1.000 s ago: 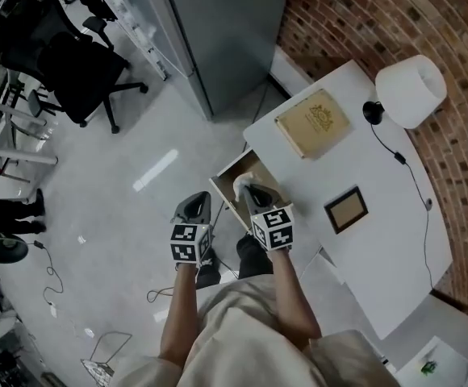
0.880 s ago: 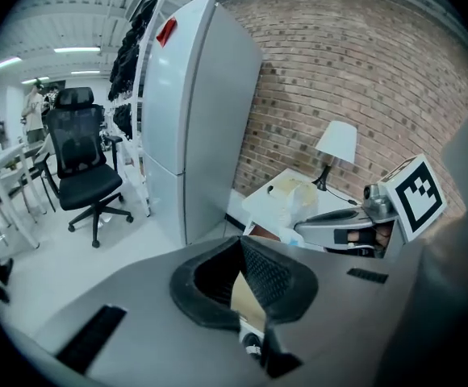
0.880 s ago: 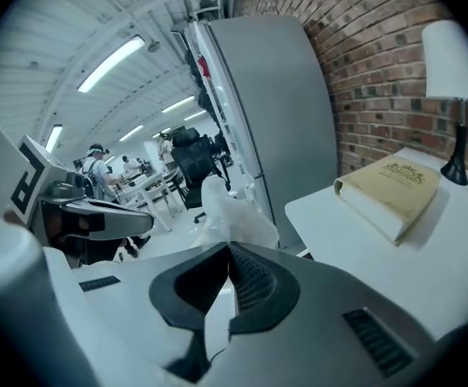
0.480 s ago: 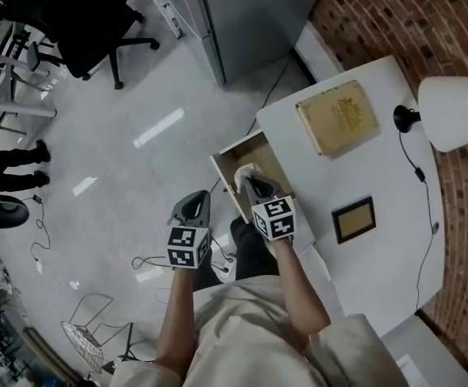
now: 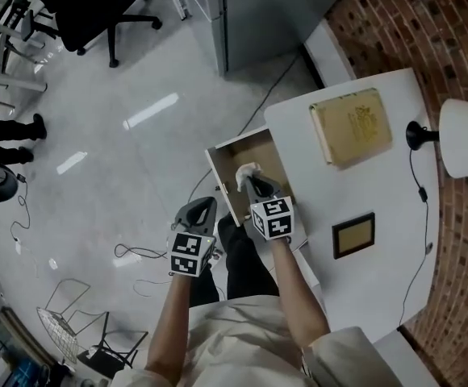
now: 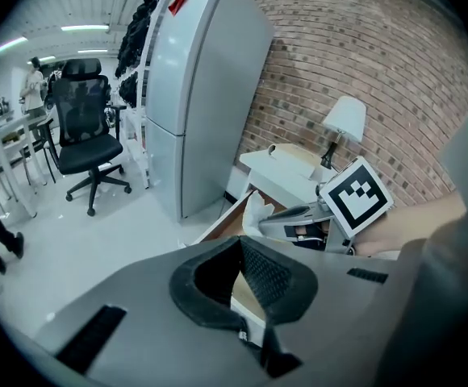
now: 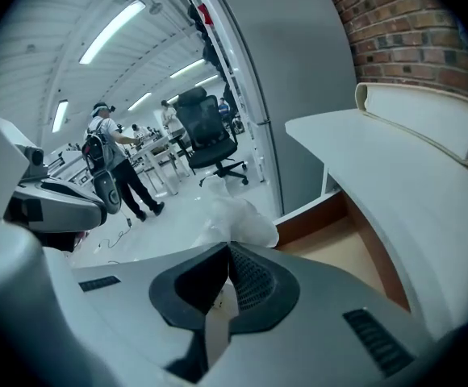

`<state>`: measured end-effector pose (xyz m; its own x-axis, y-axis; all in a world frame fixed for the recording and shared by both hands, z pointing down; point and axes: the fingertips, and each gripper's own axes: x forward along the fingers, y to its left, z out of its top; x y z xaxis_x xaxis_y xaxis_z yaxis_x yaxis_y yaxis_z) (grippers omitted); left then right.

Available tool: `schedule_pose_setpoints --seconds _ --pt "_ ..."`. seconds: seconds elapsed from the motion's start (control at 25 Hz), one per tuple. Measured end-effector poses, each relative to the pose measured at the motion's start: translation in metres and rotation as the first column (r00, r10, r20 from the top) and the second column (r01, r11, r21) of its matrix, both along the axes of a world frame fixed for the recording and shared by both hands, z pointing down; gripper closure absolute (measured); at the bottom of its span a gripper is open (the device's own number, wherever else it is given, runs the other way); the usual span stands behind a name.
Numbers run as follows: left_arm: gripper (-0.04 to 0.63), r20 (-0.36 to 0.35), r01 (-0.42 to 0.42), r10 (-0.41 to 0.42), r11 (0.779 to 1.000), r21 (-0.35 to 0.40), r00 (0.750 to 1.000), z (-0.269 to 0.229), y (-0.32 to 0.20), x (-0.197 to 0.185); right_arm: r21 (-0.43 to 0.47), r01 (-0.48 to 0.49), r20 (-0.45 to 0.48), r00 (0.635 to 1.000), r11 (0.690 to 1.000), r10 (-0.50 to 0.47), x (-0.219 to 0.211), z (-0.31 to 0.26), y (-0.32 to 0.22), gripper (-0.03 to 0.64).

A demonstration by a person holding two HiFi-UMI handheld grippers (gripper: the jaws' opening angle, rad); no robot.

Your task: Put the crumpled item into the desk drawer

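A crumpled white paper (image 5: 246,173) (image 7: 236,222) sticks out past the jaws of my right gripper (image 5: 254,185), which is shut on it over the open wooden drawer (image 5: 230,147) of the white desk (image 5: 379,248). In the left gripper view the same paper (image 6: 258,214) shows ahead, beside the right gripper's marker cube. My left gripper (image 5: 198,212) hangs over the floor to the left of the drawer, jaws together with nothing between them. The drawer's inside (image 7: 355,248) looks bare wood.
On the desk lie a tan book (image 5: 352,126), a small framed picture (image 5: 353,235) and a white-shaded lamp (image 5: 466,137) with its cord. A grey cabinet (image 5: 266,10) stands behind the drawer. Office chairs (image 5: 109,2) and floor cables (image 5: 145,256) lie to the left.
The head view has swung, so the desk and drawer sit further right and lower. Both grippers keep their places relative to the drawer; the right still holds the paper over it.
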<state>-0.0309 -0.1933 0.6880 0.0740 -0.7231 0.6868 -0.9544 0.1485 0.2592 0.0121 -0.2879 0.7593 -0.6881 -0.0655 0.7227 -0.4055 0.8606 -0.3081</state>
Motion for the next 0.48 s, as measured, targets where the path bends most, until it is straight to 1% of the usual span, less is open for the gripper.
schedule_pose_setpoints --seconds 0.08,0.28,0.36,0.48 --pt "0.58 -0.005 0.018 -0.018 1.0 -0.006 1.0 0.01 0.004 -0.005 0.001 0.006 -0.018 1.0 1.0 -0.006 0.001 0.01 0.001 0.589" --pt "0.58 0.007 0.121 -0.12 0.992 -0.021 0.993 0.032 0.024 -0.038 -0.005 -0.001 -0.052 0.999 1.0 0.001 0.003 0.033 0.002 0.589" --pt "0.58 0.002 0.137 -0.137 0.99 -0.027 0.991 0.04 0.031 -0.045 -0.007 -0.011 -0.062 0.998 1.0 0.01 0.003 0.042 0.002 0.589" --pt "0.58 0.002 0.136 -0.136 0.99 -0.03 0.991 0.052 0.033 -0.049 -0.008 -0.027 -0.081 0.996 1.0 0.027 0.006 0.058 -0.002 0.589"
